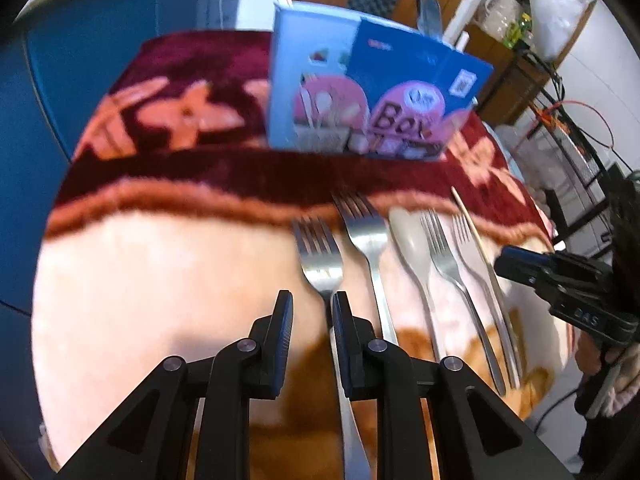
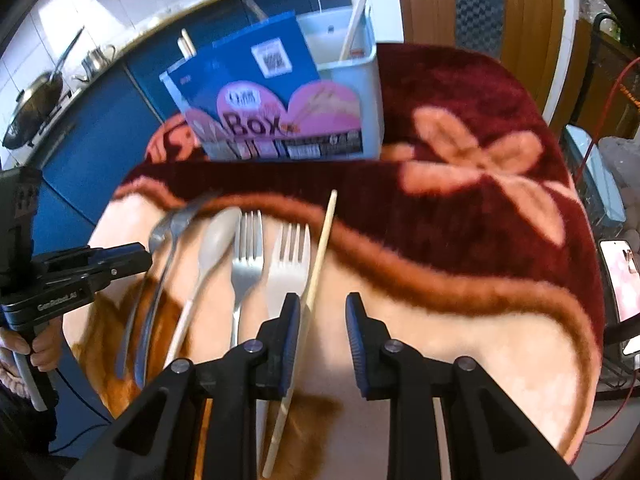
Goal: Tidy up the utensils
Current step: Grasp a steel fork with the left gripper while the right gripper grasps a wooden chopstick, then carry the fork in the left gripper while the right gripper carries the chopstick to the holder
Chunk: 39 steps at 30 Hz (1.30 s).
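Observation:
Several utensils lie in a row on a red, pink and orange blanket (image 1: pixel 168 272): a steel fork (image 1: pixel 322 256), a second fork (image 1: pixel 366 232), a grey spoon (image 1: pixel 412 244), two more forks and a wooden chopstick (image 1: pixel 476 236). My left gripper (image 1: pixel 310 308) is open, its fingers (image 1: pixel 284 320) just left of the first fork's neck. In the right wrist view my right gripper (image 2: pixel 322 312) is open beside the chopstick (image 2: pixel 316 264), with a pale fork (image 2: pixel 290 264), a steel fork (image 2: pixel 248 256) and the spoon (image 2: pixel 216 240) to its left.
A blue and pink box (image 1: pixel 360 92) stands at the back of the blanket; in the right wrist view it (image 2: pixel 272 100) fronts a white bin (image 2: pixel 360 64) holding a chopstick. Blue cabinets (image 2: pixel 100 120) are behind. A phone (image 2: pixel 624 276) lies at the right.

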Available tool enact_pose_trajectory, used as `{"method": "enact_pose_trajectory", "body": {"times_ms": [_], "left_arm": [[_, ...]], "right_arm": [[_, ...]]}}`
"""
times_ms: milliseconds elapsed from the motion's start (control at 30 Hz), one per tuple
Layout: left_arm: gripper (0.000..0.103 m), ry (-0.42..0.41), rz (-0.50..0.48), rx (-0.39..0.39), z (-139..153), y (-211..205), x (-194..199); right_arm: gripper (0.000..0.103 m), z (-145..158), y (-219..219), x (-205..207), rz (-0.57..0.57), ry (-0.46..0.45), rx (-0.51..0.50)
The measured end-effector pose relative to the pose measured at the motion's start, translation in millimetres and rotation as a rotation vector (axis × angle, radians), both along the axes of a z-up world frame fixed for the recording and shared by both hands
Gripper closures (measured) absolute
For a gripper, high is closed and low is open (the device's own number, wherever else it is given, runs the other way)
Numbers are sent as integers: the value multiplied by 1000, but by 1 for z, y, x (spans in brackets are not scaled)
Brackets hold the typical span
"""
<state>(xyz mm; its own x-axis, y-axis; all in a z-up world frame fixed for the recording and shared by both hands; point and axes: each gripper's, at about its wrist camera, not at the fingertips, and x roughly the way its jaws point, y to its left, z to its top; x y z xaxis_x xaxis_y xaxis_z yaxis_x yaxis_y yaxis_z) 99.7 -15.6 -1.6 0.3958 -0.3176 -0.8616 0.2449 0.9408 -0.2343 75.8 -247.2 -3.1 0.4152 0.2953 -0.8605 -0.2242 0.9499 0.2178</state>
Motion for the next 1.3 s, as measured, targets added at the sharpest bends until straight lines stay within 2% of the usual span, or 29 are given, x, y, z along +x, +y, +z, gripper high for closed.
{"method": "enact_pose_trajectory", "body": {"times_ms": [433,667,733,800,867,1000,1100,1200,1300], "left_arm": [[83,83,-46,36,-4,-14,15],[87,100,-17,41,-5,-15,15],[88,100,-11,42,-6,-15,16],[93,99,-2,53,-6,-14,17],[93,95,-3,69,-6,-16,16],[96,77,-4,78,-6,-20,16],[98,75,8,36,-6,-13,14],[99,76,24,-26,-6,-2,11],[99,35,20,-60,-2,5,3]], "right_arm": [[77,-9,11,18,72,94,-74],[76,-12,13,23,85,122,-71],[78,-12,15,26,90,126,-83],[84,-13,19,29,81,132,-89],[91,-13,16,31,55,135,-89],[94,-13,10,28,13,121,-59],[96,-12,2,23,-30,102,-5],[97,-3,-7,11,-55,46,70],[97,7,-10,-2,-62,-21,117]]}}
